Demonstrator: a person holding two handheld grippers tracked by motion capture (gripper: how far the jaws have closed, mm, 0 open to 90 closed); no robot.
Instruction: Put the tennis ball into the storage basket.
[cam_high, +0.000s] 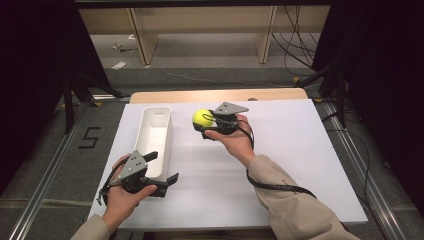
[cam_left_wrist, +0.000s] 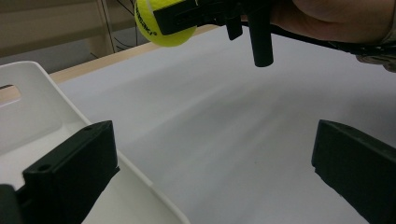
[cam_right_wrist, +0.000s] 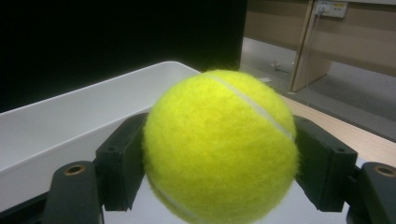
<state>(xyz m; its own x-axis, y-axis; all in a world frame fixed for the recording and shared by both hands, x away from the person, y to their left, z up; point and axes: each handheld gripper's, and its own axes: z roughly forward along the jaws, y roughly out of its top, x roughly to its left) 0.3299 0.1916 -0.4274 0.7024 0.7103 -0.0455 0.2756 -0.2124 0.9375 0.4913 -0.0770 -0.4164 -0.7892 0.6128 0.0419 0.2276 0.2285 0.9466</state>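
Note:
A yellow tennis ball hangs above the white tabletop, just right of a long white bin. My right gripper is shut on the ball. In the right gripper view both black jaws press the ball from either side, with the bin behind it. My left gripper rests at the bin's near right corner with its jaws wide open and nothing between them. The left gripper view has one jaw over the bin, the other over bare table, and the held ball farther off.
A strip of wooden tabletop runs along the far side of the white surface. Beyond it stand wooden shelf legs and loose cables on the floor. Metal rails flank the table, with a "5" marked on the left floor.

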